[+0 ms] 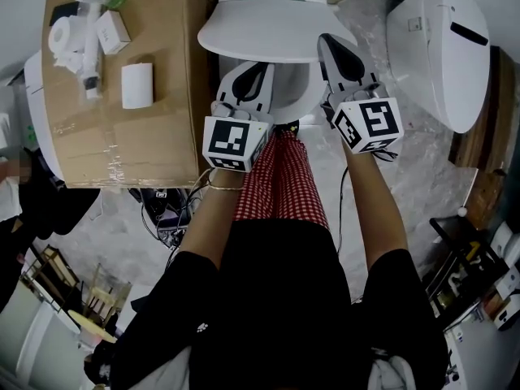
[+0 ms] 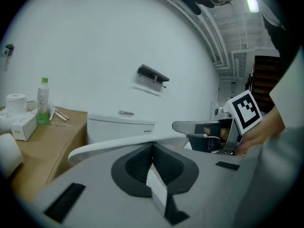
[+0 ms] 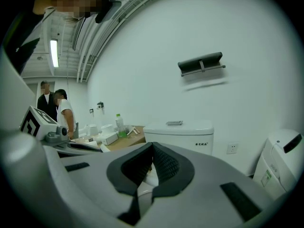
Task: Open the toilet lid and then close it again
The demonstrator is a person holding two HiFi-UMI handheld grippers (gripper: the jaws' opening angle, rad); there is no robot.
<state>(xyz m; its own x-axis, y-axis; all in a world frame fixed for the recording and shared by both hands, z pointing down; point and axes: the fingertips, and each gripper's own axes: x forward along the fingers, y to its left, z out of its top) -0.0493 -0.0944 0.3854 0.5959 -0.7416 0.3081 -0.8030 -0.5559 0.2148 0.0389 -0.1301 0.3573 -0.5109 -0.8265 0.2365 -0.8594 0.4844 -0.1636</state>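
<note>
The white toilet lid (image 1: 268, 24) stands partly raised over the bowl (image 1: 302, 96), with the tank (image 2: 121, 123) behind it. In the left gripper view the lid (image 2: 114, 145) shows edge-on as a thin white curve just past the jaw tips. My left gripper (image 1: 257, 67) is at the lid's front edge on the left, and its jaws meet at the tips (image 2: 152, 146). My right gripper (image 1: 326, 41) reaches to the lid's right front edge, with its jaws also together (image 3: 152, 145). Whether the tips touch the lid is hidden.
A cardboard box (image 1: 162, 128) stands left of the toilet and carries a paper roll (image 1: 61, 35), a green bottle (image 2: 42, 101) and small cartons. A second white toilet unit (image 1: 443, 51) is at the right. Cables (image 1: 166, 214) lie on the floor. Two people (image 3: 57, 109) stand far left.
</note>
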